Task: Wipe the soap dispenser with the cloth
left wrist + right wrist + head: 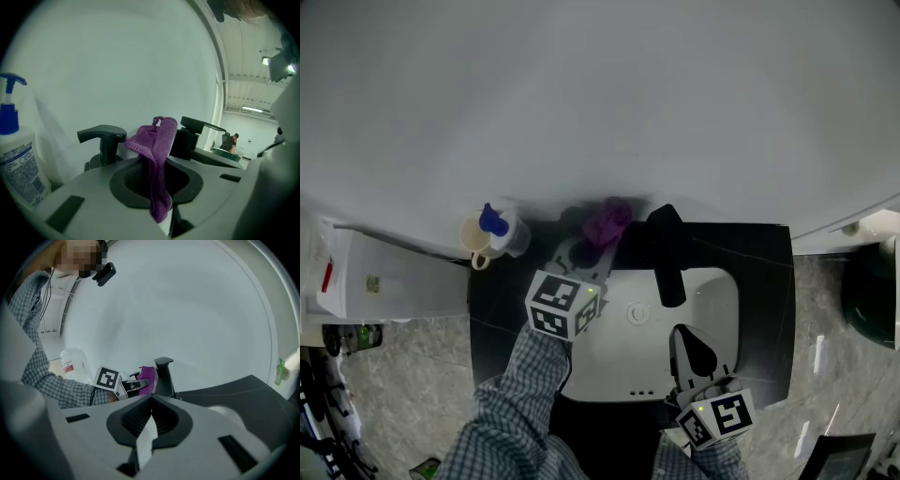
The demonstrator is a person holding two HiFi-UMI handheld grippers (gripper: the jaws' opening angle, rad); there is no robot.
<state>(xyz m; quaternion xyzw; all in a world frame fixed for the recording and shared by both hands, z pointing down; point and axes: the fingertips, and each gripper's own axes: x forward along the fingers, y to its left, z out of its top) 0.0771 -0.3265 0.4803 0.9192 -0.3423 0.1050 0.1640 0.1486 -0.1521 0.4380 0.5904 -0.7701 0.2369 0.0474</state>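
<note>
black counter (769, 272) | white sink (717, 319) set in it | right gripper (692, 345) over sink, fingers narrow, holding nothing | left gripper (598, 248) at counter's back | black pump-top soap dispenser (102, 138) just beside purple knitted cloth (607, 220), which left fingers pinch

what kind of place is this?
Likely a washroom-style sink station, maybe a mock-up inside a larger hall. There's a white basin set in a black countertop with a black faucet. The left gripper view shows a strip-lit hall ceiling past the wall's edge.
</note>
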